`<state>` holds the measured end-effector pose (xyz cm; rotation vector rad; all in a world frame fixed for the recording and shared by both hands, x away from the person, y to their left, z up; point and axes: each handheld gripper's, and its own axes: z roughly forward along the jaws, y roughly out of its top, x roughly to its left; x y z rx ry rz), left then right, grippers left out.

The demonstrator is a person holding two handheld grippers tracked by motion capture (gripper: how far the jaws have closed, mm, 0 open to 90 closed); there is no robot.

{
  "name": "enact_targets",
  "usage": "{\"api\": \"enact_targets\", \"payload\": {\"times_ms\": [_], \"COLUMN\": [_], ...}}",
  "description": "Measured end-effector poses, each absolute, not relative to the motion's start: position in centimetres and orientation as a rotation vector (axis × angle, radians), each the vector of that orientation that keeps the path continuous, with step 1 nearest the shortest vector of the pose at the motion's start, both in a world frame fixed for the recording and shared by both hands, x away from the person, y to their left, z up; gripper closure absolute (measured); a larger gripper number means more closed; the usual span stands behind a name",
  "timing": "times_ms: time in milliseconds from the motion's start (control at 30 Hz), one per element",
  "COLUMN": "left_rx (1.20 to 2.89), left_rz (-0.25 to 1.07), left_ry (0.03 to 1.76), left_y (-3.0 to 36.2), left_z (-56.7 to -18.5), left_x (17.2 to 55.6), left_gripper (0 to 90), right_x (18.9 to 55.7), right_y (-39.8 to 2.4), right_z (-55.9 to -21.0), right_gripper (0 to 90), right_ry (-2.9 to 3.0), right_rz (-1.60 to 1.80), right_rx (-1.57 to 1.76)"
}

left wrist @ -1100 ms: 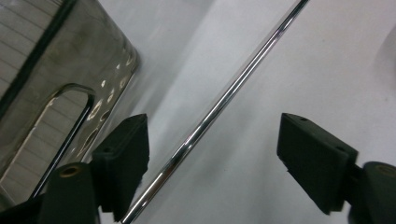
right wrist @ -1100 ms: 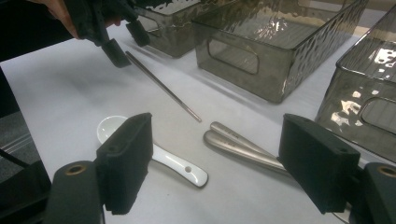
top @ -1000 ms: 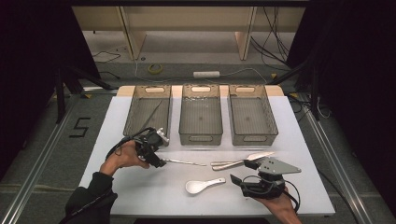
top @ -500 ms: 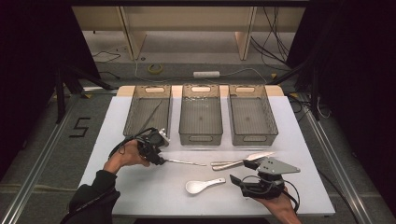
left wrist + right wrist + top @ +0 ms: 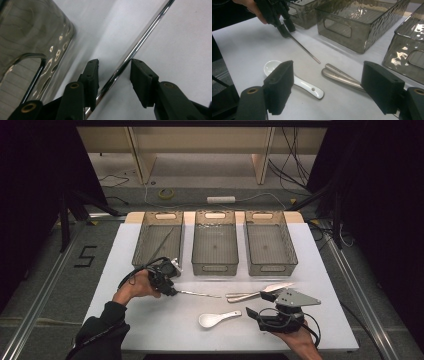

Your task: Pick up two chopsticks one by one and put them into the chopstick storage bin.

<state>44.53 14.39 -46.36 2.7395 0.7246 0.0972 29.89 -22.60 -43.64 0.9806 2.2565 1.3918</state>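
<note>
While its jaws have just been closing, the left gripper (image 5: 113,72) straddles the metal chopstick (image 5: 140,42), pads not yet pressing.

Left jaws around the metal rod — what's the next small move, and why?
Probably finish closing. The left gripper has just been closing, with the thin metal rod lying between its jaws. One pad looks close against the rod; the other stands off with a clear gap, so it isn't clamped yet. The rod lies flat on the white table; lifting now would likely leave it behind.
</note>
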Motion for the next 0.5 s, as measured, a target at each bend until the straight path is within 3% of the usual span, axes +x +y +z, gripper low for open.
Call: {"api": "enact_targets", "payload": {"times_ms": [500], "left_rx": [2.78], "left_rz": [0.085], "left_ry": [0.721], "left_y": [14.04], "left_z": [-46.25], "left_x": [44.51], "left_gripper": [61.0], "right_x": [29.86], "right_y": [-22.61], "right_z": [-43.64], "right_gripper": [27.0], "right_ry": [2.256], "right_rz": [1.389], "right_rx": [0.981]}}
